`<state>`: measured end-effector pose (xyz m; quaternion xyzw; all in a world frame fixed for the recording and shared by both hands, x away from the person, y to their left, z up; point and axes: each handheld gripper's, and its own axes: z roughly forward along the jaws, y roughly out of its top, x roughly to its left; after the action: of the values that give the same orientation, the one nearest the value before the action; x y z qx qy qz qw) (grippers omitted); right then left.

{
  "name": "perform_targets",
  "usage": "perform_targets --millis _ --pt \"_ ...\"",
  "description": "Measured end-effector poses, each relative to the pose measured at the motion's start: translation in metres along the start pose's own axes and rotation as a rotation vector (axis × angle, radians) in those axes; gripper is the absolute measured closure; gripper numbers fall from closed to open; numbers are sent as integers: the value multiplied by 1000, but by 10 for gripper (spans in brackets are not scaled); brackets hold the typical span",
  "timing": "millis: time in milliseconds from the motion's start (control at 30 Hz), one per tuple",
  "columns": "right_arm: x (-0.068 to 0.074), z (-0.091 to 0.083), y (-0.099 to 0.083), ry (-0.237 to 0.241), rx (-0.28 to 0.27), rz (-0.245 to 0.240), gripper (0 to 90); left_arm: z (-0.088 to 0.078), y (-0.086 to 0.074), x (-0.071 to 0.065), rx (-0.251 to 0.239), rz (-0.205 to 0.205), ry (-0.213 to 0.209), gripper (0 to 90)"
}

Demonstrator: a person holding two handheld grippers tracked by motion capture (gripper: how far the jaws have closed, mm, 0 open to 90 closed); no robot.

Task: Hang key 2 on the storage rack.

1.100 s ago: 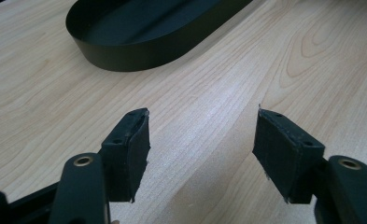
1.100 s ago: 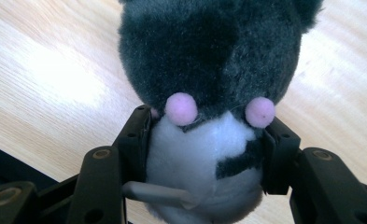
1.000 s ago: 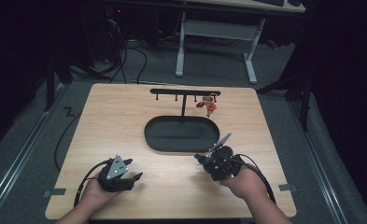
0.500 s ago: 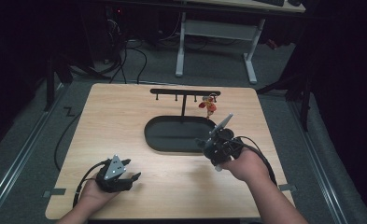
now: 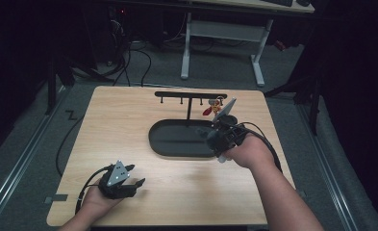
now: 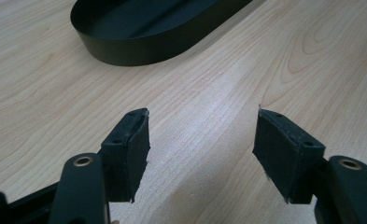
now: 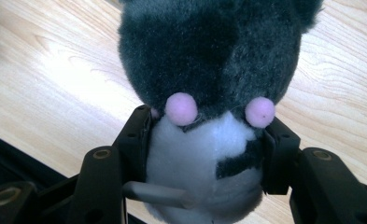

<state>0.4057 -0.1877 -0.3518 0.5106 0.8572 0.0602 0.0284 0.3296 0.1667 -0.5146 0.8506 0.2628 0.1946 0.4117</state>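
Table point(image 5: 129, 120): light wood top; carries every item listed below.
Tray point(image 5: 177, 139): black, oval, shallow; long axis runs left to right across the table. It lies ahead of the left gripper and directly beside the right gripper, on its left.
Rack point(image 5: 190, 95): black T-shaped stand with hooks under its bar, rising at the tray's far edge, beyond the right gripper. A small red and yellow item point(image 5: 214, 105) hangs near the bar's right end, just ahead of the right gripper.
Right gripper point(image 5: 221, 137): jaws pinch the plush toy point(image 7: 209, 93) at its white belly, above the tray's right end.
Plush toy orientation: long axis follows the jaws; dark grey head points away from the gripper; two pink feet sit at the jaw tips.
Left gripper point(image 5: 131, 185): jaws spread wide with nothing between them, low over bare table near the front edge.
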Motion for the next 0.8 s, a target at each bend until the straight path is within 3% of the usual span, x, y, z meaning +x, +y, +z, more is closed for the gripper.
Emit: perform_targets --millis 300,800 --pt "0 -8 18 -7 4 4 475 0 0 0 0 2 0 362" --pt "-10 -31 40 -1 -48 36 474 0 -1 0 7 4 -5 361"
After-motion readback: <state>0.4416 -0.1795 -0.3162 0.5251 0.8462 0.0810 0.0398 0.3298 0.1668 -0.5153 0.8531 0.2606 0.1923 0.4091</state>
